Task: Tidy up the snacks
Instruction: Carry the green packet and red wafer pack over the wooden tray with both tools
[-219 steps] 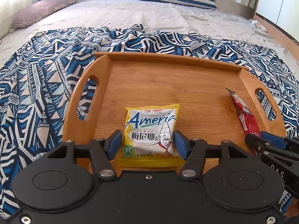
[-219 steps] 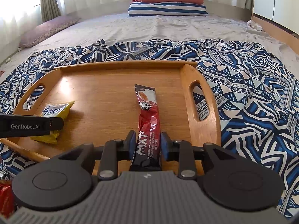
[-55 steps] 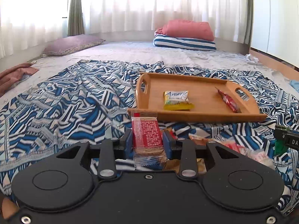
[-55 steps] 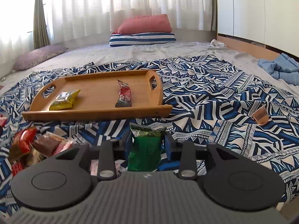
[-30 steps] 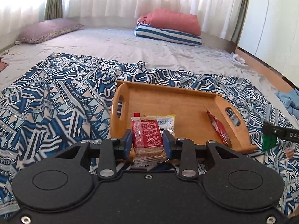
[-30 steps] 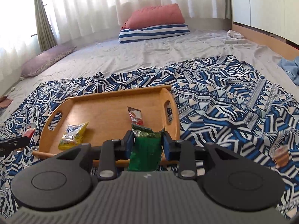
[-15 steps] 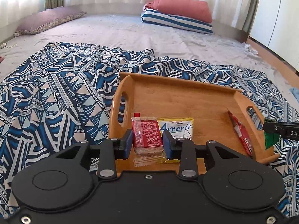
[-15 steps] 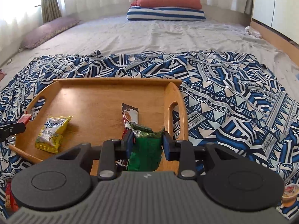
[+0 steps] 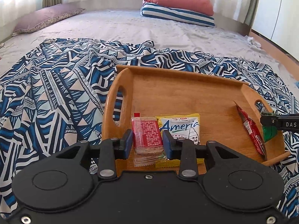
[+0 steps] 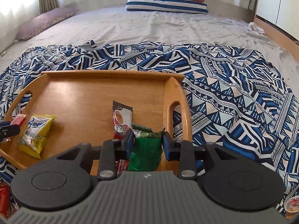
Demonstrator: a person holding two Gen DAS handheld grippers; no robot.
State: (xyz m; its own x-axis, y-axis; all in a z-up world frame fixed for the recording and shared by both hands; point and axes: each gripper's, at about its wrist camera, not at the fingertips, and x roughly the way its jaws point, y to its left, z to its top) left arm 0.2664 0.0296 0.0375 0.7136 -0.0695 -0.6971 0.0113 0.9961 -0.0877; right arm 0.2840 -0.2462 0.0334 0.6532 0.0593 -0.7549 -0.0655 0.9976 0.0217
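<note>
A wooden tray [image 9: 186,93] [image 10: 93,97] with cut-out handles lies on a blue patterned blanket. On it rest a yellow snack bag [image 9: 184,126] [image 10: 36,132] and a long red sachet [image 9: 251,128] [image 10: 121,119]. My left gripper [image 9: 147,141] is shut on a red-printed clear wafer packet [image 9: 147,136], held over the tray's near left corner beside the yellow bag. My right gripper [image 10: 147,143] is shut on a green snack packet [image 10: 146,149], held over the tray's near right end next to the red sachet. That green packet [image 9: 269,132] also shows in the left wrist view.
The blue patterned blanket [image 9: 56,93] spreads over a grey bed. A striped pillow with a pink one on top [image 10: 166,3] lies at the far end, a mauve pillow [image 9: 46,17] at far left. Loose snacks [image 10: 4,197] lie off the tray's near left.
Both grippers have moved forward and down toward the tray, each still holding its packet. The tray now looks larger and the packets hang over its near corners.
</note>
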